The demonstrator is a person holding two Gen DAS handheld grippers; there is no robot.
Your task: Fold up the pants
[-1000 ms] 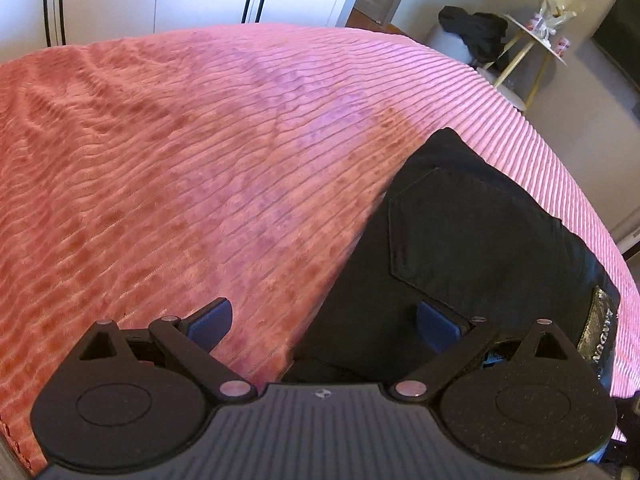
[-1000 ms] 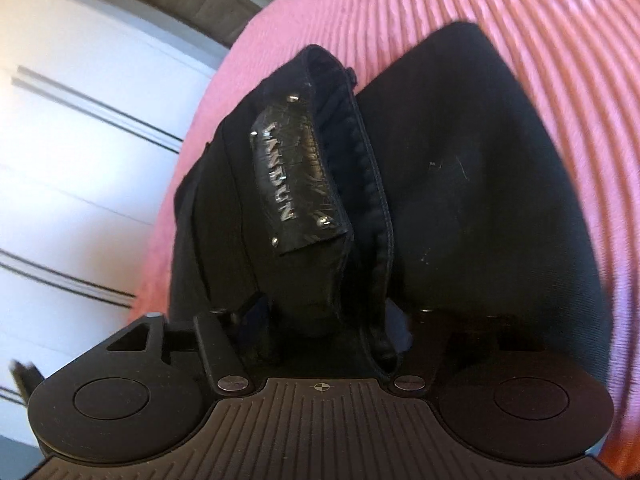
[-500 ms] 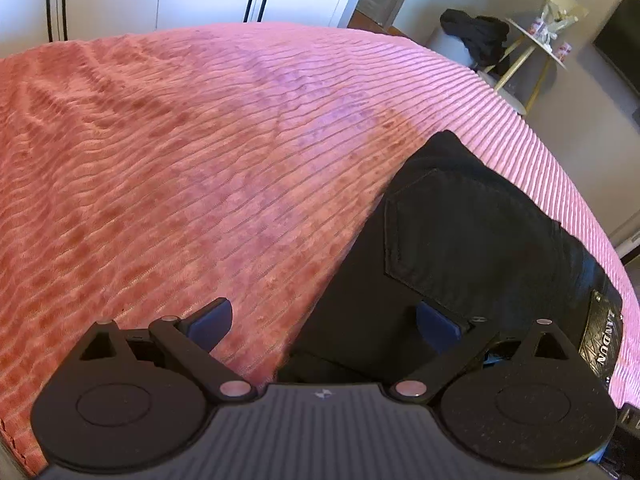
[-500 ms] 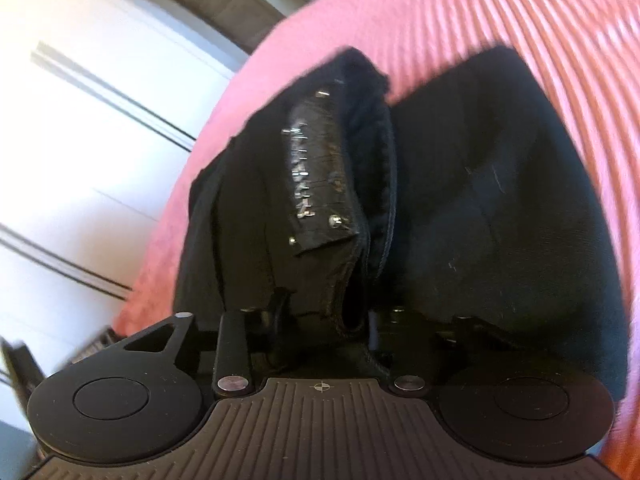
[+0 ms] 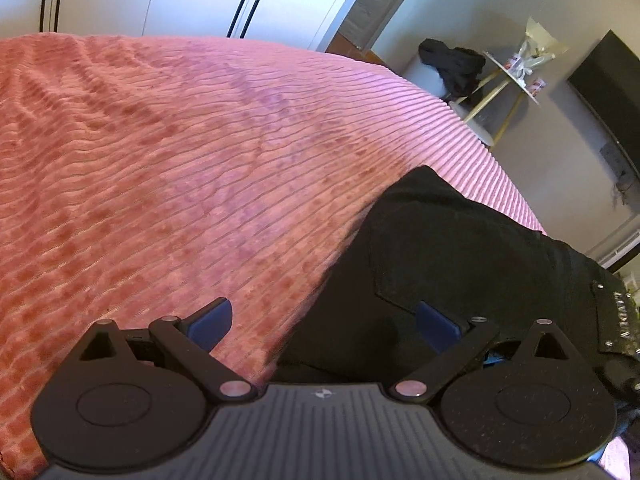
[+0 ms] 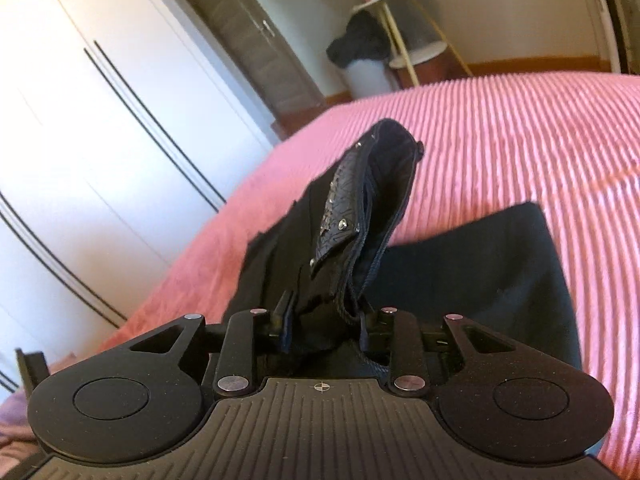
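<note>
Black pants [image 5: 460, 248] lie on a pink bedspread, back pocket up, with a leather patch [image 5: 624, 312] at the waistband. My left gripper [image 5: 324, 320] is open low over the pants' left edge, one blue pad above the fabric and the other above the bedspread, nothing gripped. In the right wrist view my right gripper [image 6: 324, 320] has its jaws closing on the bunched waistband [image 6: 384, 184], which stands lifted off the bed with the leather patch [image 6: 340, 208] on its side. The rest of the pants [image 6: 480, 272] still lies flat below.
The ribbed pink bedspread [image 5: 180, 160] stretches wide to the left and beyond the pants. White wardrobe doors [image 6: 80, 120] stand past the bed. A small side table [image 5: 516, 76], dark clothes on a white bin [image 5: 452, 64] and a dark screen [image 5: 612, 92] are by the far wall.
The right gripper closed on the waistband and rose, rolling as it went, pulling the waistband up off the bed. The left gripper stayed open and nearly still.
</note>
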